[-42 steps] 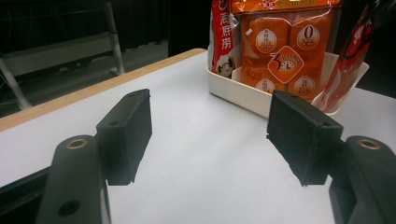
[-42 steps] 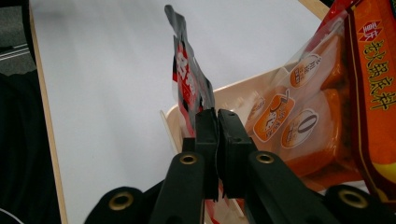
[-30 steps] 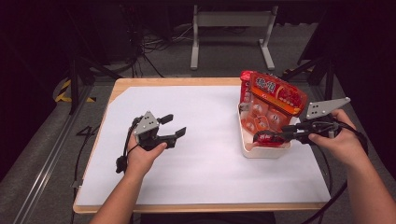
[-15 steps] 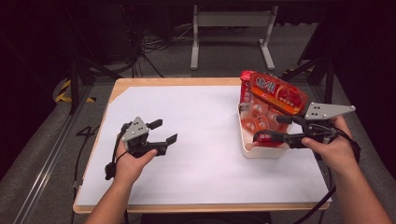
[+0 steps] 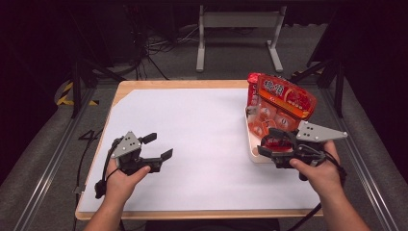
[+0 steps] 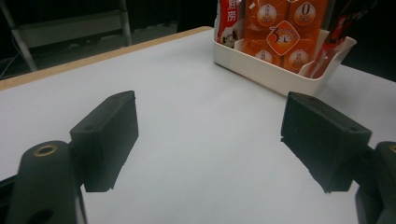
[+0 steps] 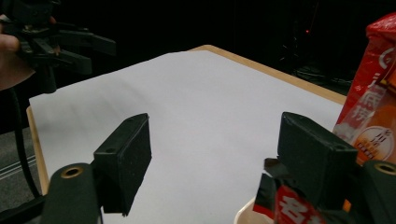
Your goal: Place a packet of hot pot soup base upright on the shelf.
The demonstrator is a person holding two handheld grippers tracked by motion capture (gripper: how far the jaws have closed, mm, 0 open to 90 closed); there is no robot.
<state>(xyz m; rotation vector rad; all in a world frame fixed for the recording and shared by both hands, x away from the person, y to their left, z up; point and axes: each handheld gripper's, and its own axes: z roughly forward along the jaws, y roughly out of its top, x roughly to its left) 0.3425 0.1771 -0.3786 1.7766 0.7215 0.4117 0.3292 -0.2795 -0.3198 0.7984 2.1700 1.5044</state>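
High view: right gripper (image 5: 269,144) sat with its 2 jaws apart, having just been opening, nothing pinched between them. A small red packet (image 5: 278,140) lay right at the jaws, at the near end of the white tray (image 5: 252,150). Big orange snack bags (image 5: 284,103) stood upright behind it, long axis running away from the person. Left gripper (image 5: 159,147) was also spread wide and empty, jaws just opening, well apart from the tray across the white sheet (image 5: 202,125). Right hand was clearly the nearer 1 for any next tray move.
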